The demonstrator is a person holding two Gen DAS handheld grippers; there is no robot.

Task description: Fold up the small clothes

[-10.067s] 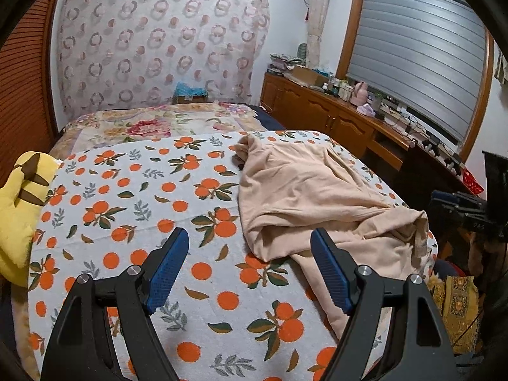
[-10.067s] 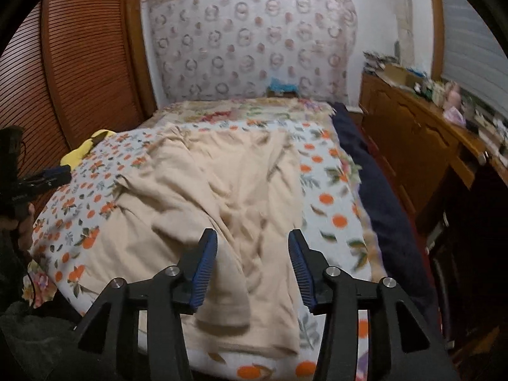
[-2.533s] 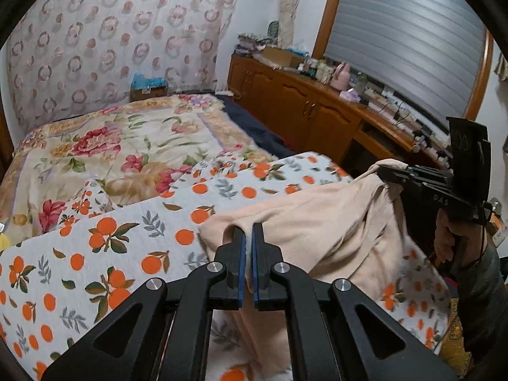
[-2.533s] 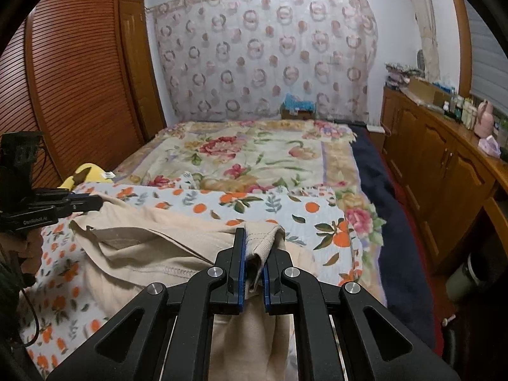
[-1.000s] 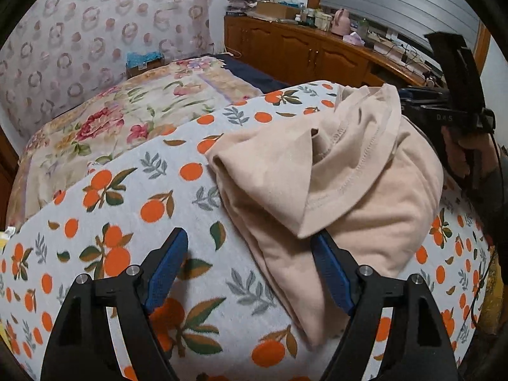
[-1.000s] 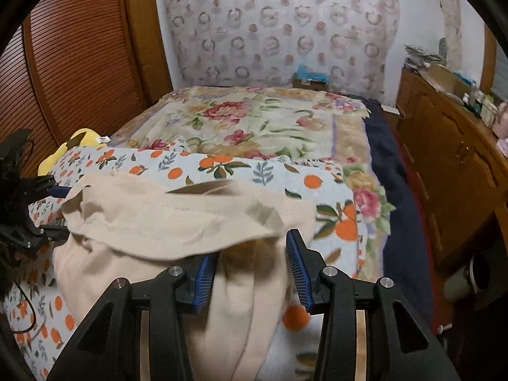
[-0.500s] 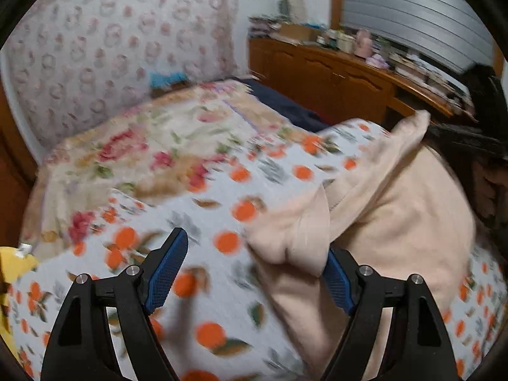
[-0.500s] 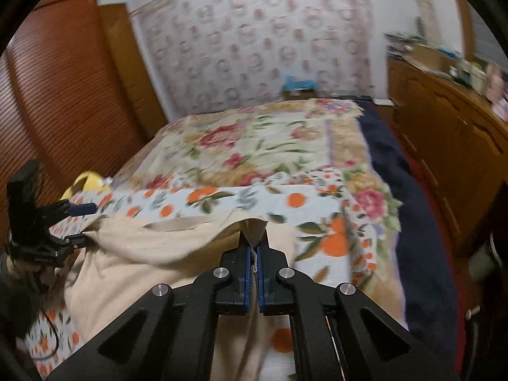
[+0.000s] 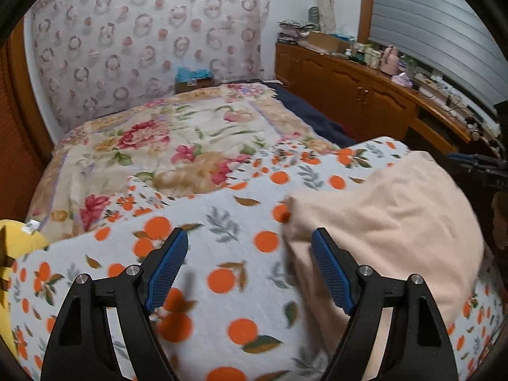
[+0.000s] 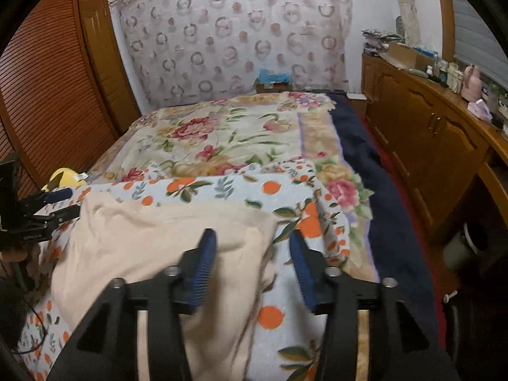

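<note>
A beige garment (image 9: pixel 390 222) lies folded over on the orange-print blanket (image 9: pixel 222 238) at the near end of the bed. My left gripper (image 9: pixel 249 270) is open and empty, with the garment's left edge just inside its right finger. In the right wrist view the garment (image 10: pixel 152 238) spreads from the centre to the left. My right gripper (image 10: pixel 252 266) is open over the garment's right edge, holding nothing. The other gripper (image 10: pixel 41 212) shows at the far left of that view.
A floral quilt (image 9: pixel 177 139) covers the far half of the bed. A yellow plush toy (image 9: pixel 16 244) sits at the left edge. A wooden cabinet (image 10: pixel 428 127) with clutter runs along the right wall; a dark blue sheet (image 10: pixel 374 171) hangs off the bed's right side.
Half a second ago my right gripper was shut on the garment's edge; now it is open and the cloth has dropped flat. The left gripper stayed open and pulled back slightly.
</note>
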